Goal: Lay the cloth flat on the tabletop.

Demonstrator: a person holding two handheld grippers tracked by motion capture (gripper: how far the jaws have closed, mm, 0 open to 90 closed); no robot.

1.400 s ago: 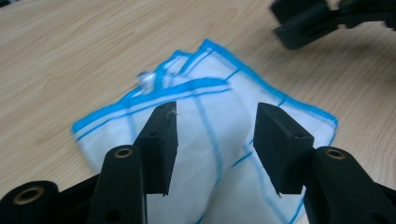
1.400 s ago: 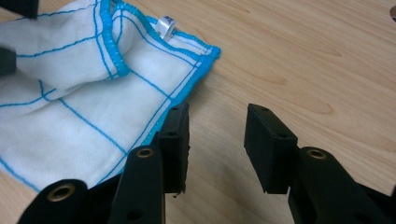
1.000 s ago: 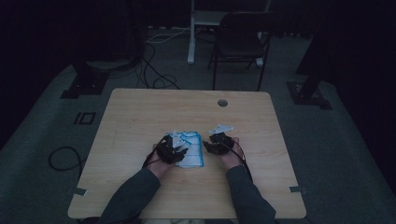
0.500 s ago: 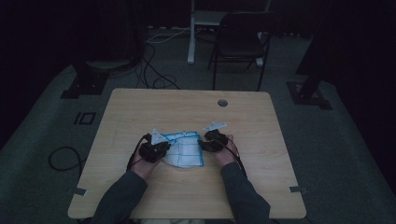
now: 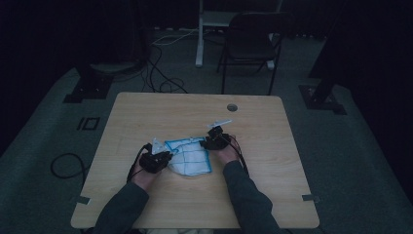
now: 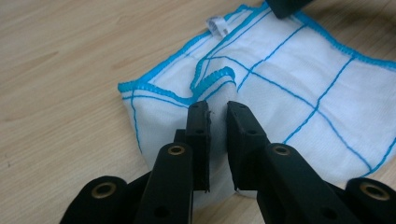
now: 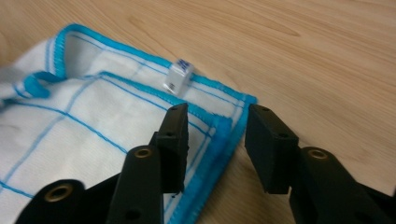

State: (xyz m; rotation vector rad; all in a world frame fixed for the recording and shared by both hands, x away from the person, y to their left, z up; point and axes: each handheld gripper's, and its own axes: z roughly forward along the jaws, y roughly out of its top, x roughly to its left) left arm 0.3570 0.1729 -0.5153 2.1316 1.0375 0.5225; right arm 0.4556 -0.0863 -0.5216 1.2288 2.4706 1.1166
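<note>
Wooden table [image 5: 146,117], dim in the high view; its near edge is partly hidden by the person's forearms. Bare wood all round.

White dishcloth with blue grid and blue hem [image 5: 190,155] lies folded at the table's near middle, between the hands.

Left gripper [image 6: 218,109]: jaws have just been closing, now narrow, with a bunched fold of cloth between them; the pinch itself is hidden behind the jaws.

Right gripper [image 7: 215,122]: jaws have just been closing, parted, straddling the hemmed corner, pads clear.

Small white label [image 7: 179,77] stands at the hem.
</note>
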